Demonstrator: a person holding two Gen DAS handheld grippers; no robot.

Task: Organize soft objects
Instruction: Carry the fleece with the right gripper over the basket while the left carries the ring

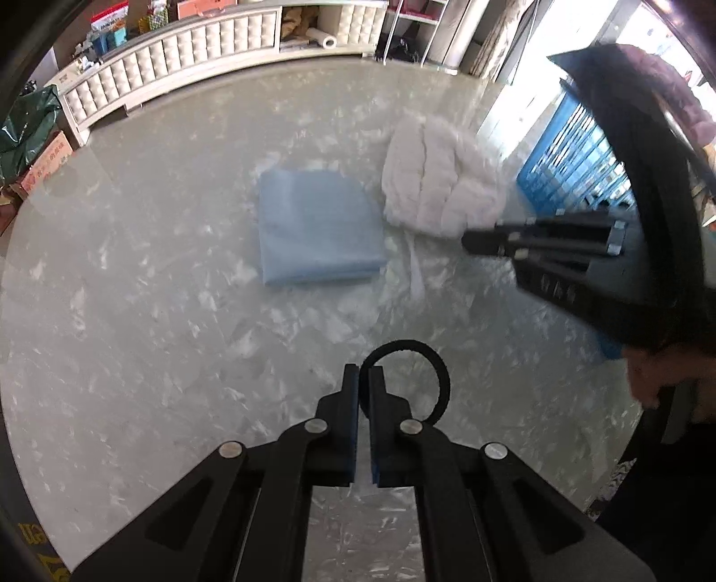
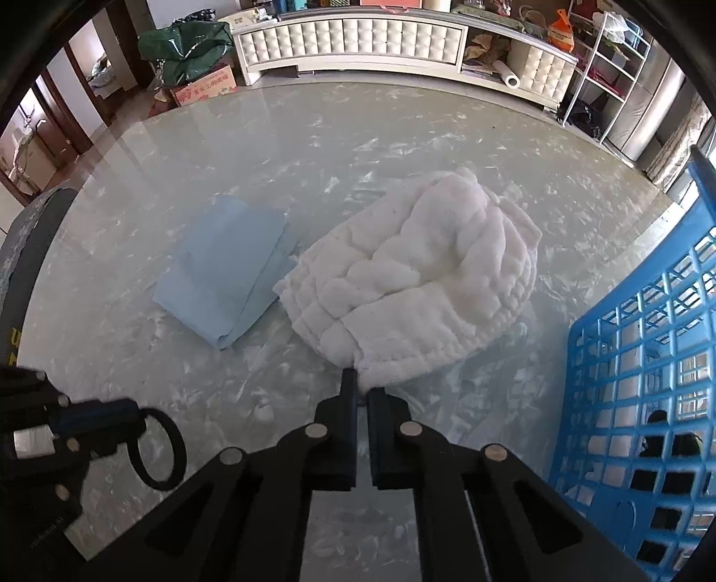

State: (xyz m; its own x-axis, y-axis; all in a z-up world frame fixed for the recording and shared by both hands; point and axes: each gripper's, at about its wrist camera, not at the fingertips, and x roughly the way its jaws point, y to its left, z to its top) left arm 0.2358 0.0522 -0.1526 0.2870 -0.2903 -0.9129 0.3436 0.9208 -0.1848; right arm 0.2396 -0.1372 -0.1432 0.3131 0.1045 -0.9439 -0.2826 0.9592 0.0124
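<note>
Blue basket (image 2: 635,358) blocks the right; tabletop (image 2: 223,156) beyond the cloths lies open.

Table (image 2: 313,147): pale grey-green, glossy, mottled with white flecks. Cloth (image 2: 223,273): plain light blue. Towel (image 2: 420,277): white, puffed in ribbed rows. Basket (image 2: 649,349): bright blue open lattice. Band (image 1: 405,380): black ring. Left gripper (image 1: 363,374) and right gripper (image 2: 361,385): black with blue pads, silver rivets. Cabinet (image 2: 358,40): cream, tufted squares.
</note>
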